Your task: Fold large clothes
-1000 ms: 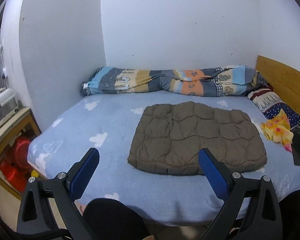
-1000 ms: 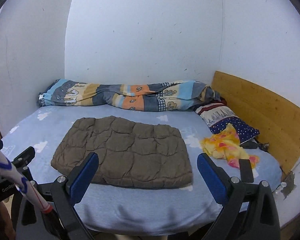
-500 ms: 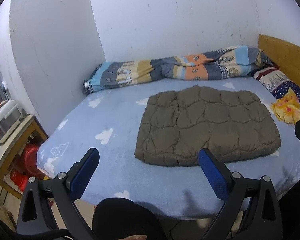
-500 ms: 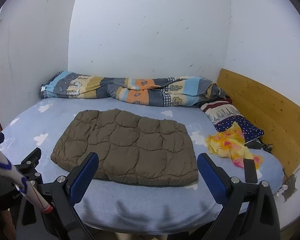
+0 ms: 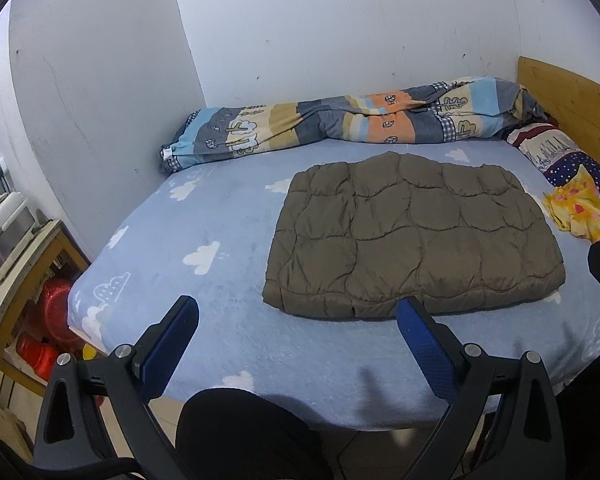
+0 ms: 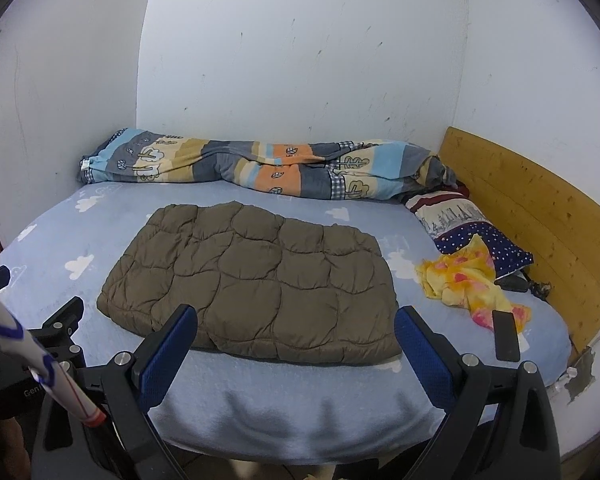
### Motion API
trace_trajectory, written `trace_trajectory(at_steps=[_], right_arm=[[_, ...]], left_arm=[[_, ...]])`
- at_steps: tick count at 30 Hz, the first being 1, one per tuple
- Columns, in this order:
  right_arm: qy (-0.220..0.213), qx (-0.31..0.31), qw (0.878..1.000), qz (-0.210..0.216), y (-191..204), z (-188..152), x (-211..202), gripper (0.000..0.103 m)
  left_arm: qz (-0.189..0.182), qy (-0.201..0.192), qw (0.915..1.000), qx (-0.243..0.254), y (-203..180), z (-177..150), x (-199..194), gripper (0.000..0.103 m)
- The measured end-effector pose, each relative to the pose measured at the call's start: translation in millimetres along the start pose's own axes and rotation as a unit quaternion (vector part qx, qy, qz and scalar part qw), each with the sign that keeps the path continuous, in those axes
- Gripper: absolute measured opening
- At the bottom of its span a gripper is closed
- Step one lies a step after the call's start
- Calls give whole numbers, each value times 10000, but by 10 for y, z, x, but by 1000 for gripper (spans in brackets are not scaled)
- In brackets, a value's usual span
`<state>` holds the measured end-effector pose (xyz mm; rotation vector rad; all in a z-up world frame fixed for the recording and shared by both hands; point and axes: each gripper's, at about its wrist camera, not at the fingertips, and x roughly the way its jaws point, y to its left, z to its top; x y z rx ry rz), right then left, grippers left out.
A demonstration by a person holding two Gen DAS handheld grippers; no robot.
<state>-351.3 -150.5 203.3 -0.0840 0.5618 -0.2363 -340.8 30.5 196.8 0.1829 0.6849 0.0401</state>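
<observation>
A brown quilted jacket lies folded into a flat rectangle in the middle of the light blue bed sheet. My left gripper hangs open over the bed's near edge, short of the jacket's front left corner, with nothing between its blue pads. My right gripper is open too, just in front of the jacket's near edge and holding nothing. In the right wrist view the left gripper's black body shows at the lower left.
A rolled striped duvet lies along the back wall. A star-patterned pillow, a yellow cloth and a dark phone sit by the wooden headboard. A bedside table with red bowls stands on the left.
Both grippers have come closer to the bed and tilted downwards, so the jacket looks larger and nearer. The jacket has not moved. Both grippers stay open.
</observation>
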Motion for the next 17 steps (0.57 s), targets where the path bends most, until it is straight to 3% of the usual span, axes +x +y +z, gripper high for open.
trace_trajectory(at_steps=[12, 17], right_arm=[[47, 0, 10000, -4, 13, -15, 36, 101], [53, 8, 10000, -17, 15, -31, 43, 101]], left_arm=[[-186, 139, 9997, -117, 63, -10, 58, 99], [-14, 86, 9999, -54, 46, -26, 55, 99]])
